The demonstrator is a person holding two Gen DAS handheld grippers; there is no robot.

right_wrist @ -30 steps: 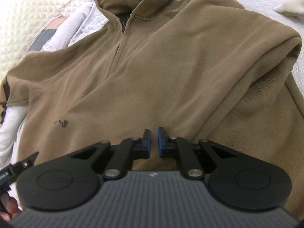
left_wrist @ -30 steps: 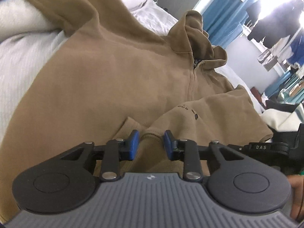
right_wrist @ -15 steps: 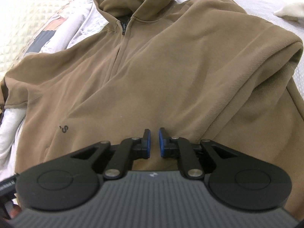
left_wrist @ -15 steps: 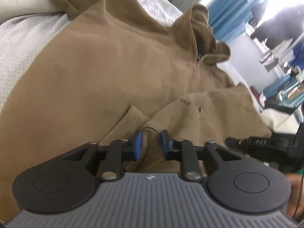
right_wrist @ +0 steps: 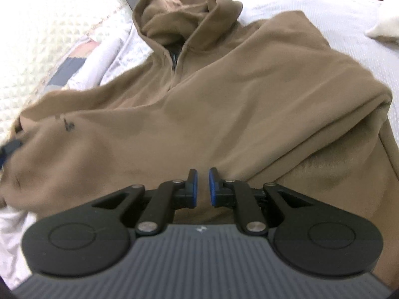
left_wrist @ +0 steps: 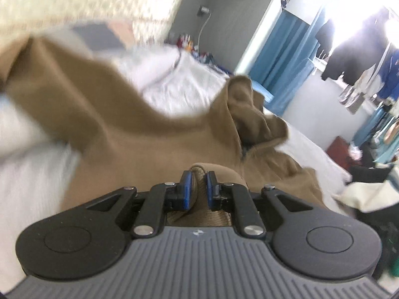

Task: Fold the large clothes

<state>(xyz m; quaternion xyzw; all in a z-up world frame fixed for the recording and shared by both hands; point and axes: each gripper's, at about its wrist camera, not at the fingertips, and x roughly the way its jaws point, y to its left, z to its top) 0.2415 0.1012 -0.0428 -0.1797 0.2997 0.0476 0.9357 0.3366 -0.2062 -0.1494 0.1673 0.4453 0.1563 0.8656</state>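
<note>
A large brown hoodie [right_wrist: 237, 104] lies spread on a white bed [right_wrist: 344, 12], hood [right_wrist: 184, 12] at the far end, right sleeve folded in over the body. My left gripper [left_wrist: 198, 186] is shut on the ribbed hem [left_wrist: 199, 170] of the hoodie and holds it lifted above the bed; the hoodie [left_wrist: 154, 137] hangs away from it. My right gripper [right_wrist: 201, 186] is shut on the hoodie's lower edge, fabric pinched between the blue pads. The left gripper's tip [right_wrist: 8, 149] shows at the left edge of the right wrist view.
A quilted cream headboard [right_wrist: 49, 25] stands at the far left. A patterned pillow [right_wrist: 74, 59] lies beside the hood. A pale garment [right_wrist: 384, 25] lies on the bed at the right. Blue curtains [left_wrist: 281, 57] and hanging dark clothes [left_wrist: 349, 57] are beyond the bed.
My left gripper has closed on the hem and lifted it up and forward; its view swung up to show the room. The hoodie's lower left part has risen. My right gripper stays shut, moving slightly forward.
</note>
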